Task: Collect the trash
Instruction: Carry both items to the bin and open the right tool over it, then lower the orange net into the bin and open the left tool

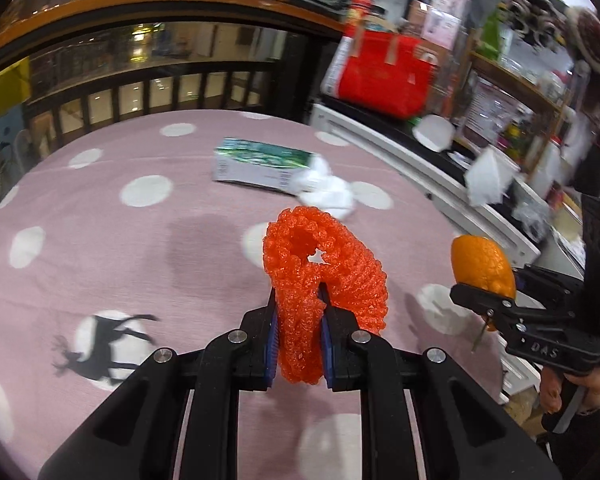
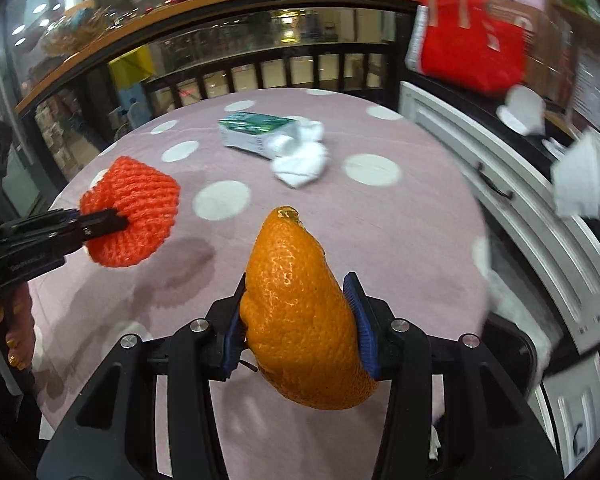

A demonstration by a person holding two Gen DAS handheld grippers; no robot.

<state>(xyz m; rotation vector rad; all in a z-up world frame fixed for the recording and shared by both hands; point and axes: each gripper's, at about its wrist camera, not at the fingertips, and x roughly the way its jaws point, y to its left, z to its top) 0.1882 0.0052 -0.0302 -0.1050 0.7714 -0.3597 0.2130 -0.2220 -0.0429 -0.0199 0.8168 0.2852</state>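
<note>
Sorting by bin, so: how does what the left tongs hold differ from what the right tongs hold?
The left tongs grip an orange-red foam fruit net, a knobbly mesh ring squashed thin between the pads. The right tongs grip an orange peel, a solid, dimpled, yellow-orange piece that keeps the pads wide apart. The net has a hole through it; the peel does not. Both are held above the pink dotted tablecloth.

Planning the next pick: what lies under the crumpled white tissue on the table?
The crumpled white tissue overlaps one end of the flat green-and-white carton on the pink dotted tablecloth. Anything beneath it is hidden.
</note>
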